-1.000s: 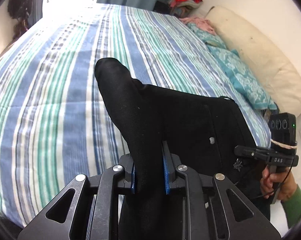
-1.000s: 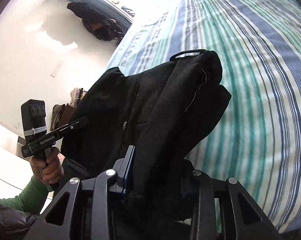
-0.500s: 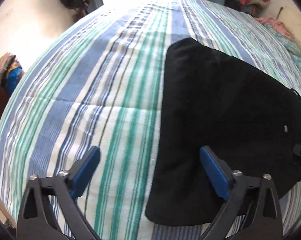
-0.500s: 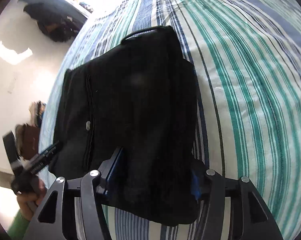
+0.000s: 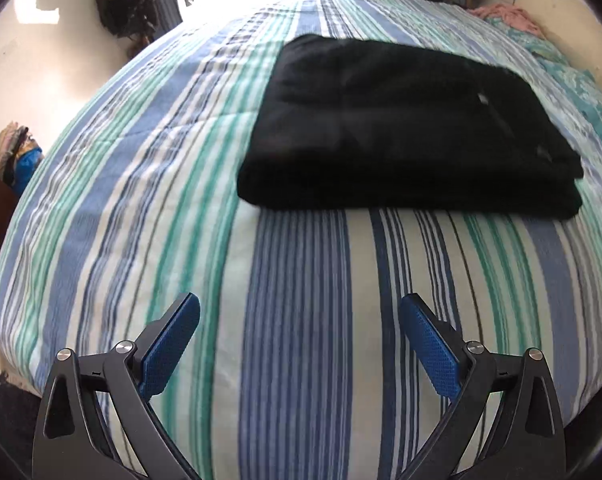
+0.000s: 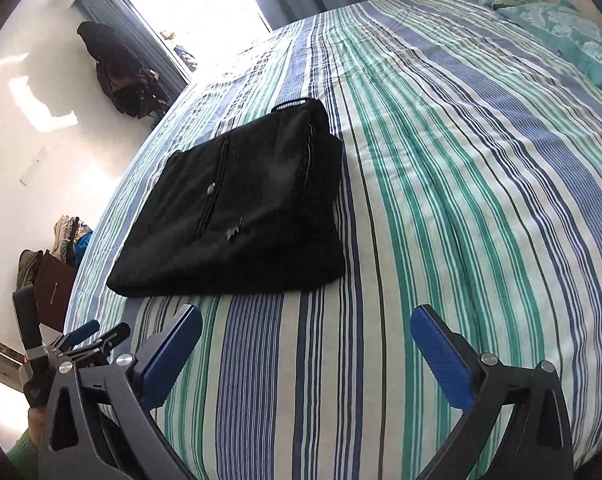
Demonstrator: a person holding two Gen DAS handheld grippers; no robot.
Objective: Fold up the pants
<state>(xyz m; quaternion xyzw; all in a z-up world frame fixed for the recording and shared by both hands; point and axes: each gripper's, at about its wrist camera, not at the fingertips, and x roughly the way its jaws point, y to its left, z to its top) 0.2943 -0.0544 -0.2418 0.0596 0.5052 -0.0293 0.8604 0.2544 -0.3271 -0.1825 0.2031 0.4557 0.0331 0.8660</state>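
Left gripper point(image 5: 299, 308) hangs with jaws wide over the striped quilt point(image 5: 301, 320). Just beyond, the black pants point(image 5: 405, 132) lie folded into a flat soft rectangle, long axis running left to right. Right gripper point(image 6: 306, 322) gapes wide too, empty.

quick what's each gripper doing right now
Left gripper: open, holding nothing.
Right gripper: open, holding nothing; pants lie apart on the bed.

The black pants point(image 5: 405, 128) lay folded into a thick, roughly rectangular bundle, flat on the striped bed point(image 5: 301, 320). Its layered edges were stacked fairly evenly, with a zipper line and small pale specks on top.
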